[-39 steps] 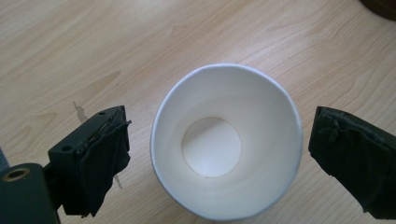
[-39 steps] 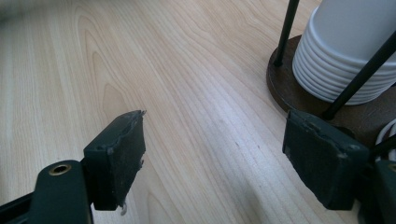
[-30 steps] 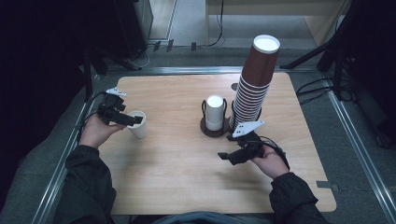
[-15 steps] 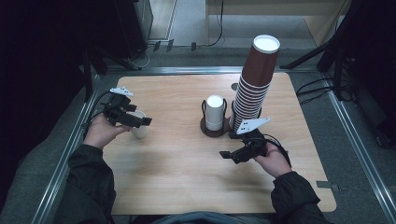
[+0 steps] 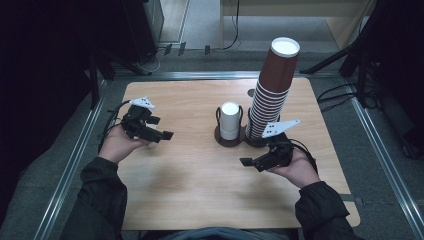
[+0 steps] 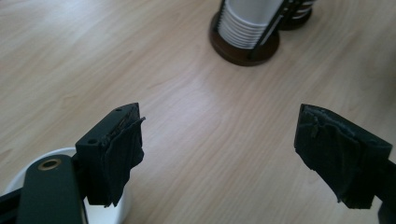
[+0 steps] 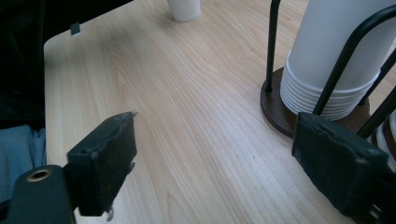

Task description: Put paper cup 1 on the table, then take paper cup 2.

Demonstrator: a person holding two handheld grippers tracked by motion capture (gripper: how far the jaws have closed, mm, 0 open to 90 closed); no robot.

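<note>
On the pale wooden table (image 5: 200, 175), two cup stacks (image 5: 230, 120), dark surroundings.

Overhead view; two close table-level views

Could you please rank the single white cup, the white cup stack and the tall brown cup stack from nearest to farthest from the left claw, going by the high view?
From the left claw:
1. Single white cup, directly under the claw at the table's left side.
2. White cup stack, in its holder at the table's middle.
3. Tall brown cup stack, just right of the white stack.
</note>
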